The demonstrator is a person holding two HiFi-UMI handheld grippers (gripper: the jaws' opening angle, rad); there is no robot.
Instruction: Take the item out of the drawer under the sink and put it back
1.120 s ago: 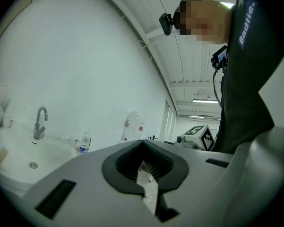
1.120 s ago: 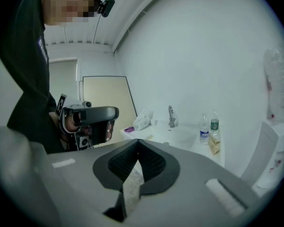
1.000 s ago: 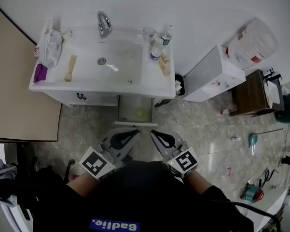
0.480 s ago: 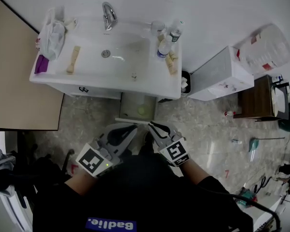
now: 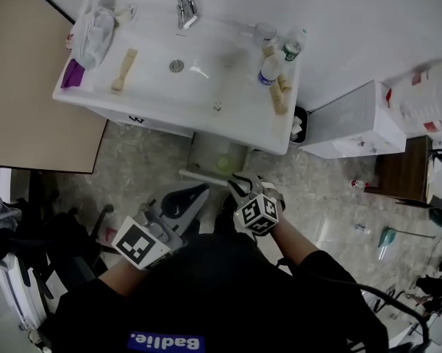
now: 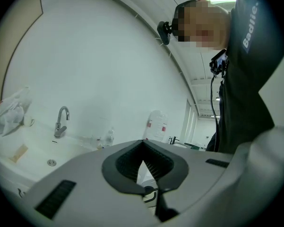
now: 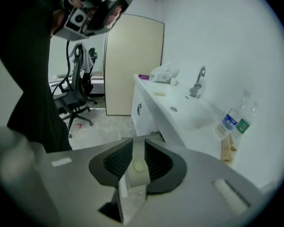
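Right hand-held gripper (image 5: 239,184) nearer drawer (image 5: 204,151) — jaws apart, item (image 5: 223,164) beyond them; left hand-held gripper (image 5: 204,190) together.

Glossy white sink (image 5: 156,96), shiny metal tap (image 5: 184,7), clear plastic bottle (image 5: 268,69), mottled, stone-like floor (image 5: 143,172).

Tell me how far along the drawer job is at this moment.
Done: the drawer under the sink stands open. In hand: the right gripper hovers at the drawer front, jaws apart and lined up on the pale round item, which lies ungrasped in the drawer. The left gripper is shut on nothing. Left to do: grasp it, lift it out, put it back.
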